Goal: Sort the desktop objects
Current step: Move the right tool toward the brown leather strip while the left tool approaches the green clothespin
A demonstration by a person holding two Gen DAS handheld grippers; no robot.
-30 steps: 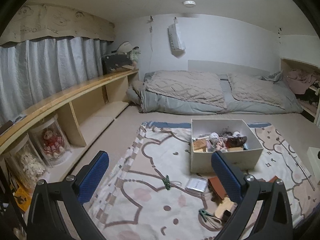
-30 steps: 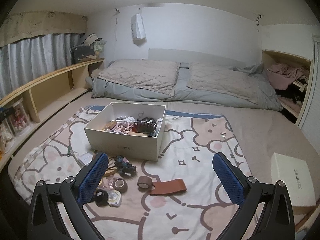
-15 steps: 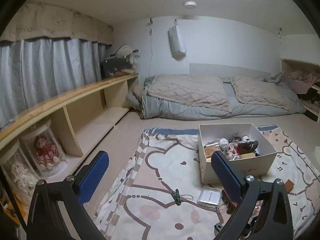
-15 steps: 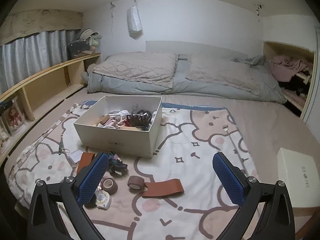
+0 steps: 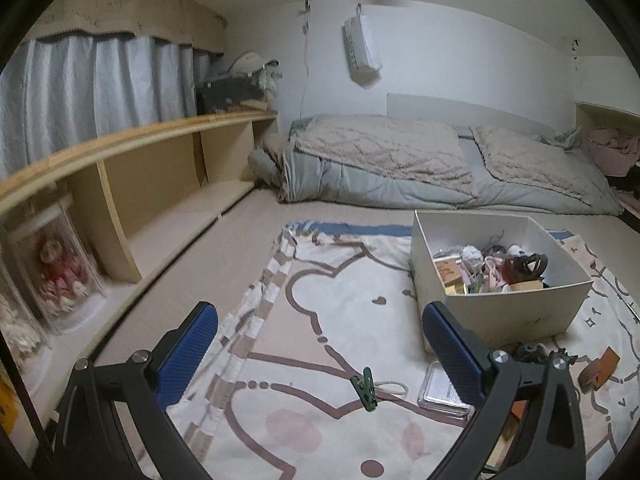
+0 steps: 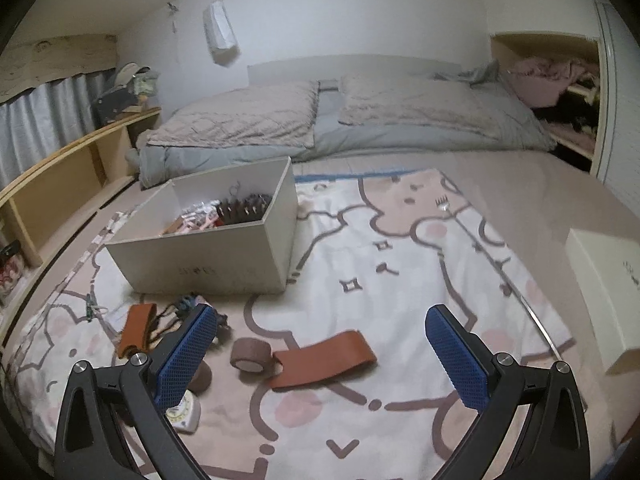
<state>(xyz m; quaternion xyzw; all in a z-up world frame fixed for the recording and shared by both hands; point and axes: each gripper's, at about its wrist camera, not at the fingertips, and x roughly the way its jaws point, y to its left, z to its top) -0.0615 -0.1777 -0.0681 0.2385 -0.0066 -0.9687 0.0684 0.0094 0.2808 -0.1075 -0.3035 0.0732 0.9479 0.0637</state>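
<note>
A white box (image 5: 496, 308) (image 6: 208, 256) holding several small items stands on a cartoon-print blanket (image 5: 320, 344) (image 6: 400, 264). Loose on the blanket in the right wrist view lie a brown tape roll (image 6: 249, 354), a brown leather strap (image 6: 324, 358), a second strap (image 6: 138, 328) and a small clock-like item (image 6: 185, 414). In the left wrist view a green clip (image 5: 365, 388) and a clear flat case (image 5: 442, 394) lie near the front. My left gripper (image 5: 320, 344) is open above the blanket, left of the box. My right gripper (image 6: 322, 344) is open, low over the tape roll and strap.
Grey bedding (image 5: 420, 164) (image 6: 360, 120) fills the back. A wooden shelf (image 5: 132, 168) with dolls in clear cases (image 5: 60, 272) runs along the left. A white lid or box (image 6: 604, 296) lies at the right edge. A fork (image 6: 442, 203) lies on the blanket.
The left gripper has swung left and nearer the blanket, so the box shifted right in its view. The right gripper has dropped and moved forward toward the tape roll and strap. Both stayed open.
</note>
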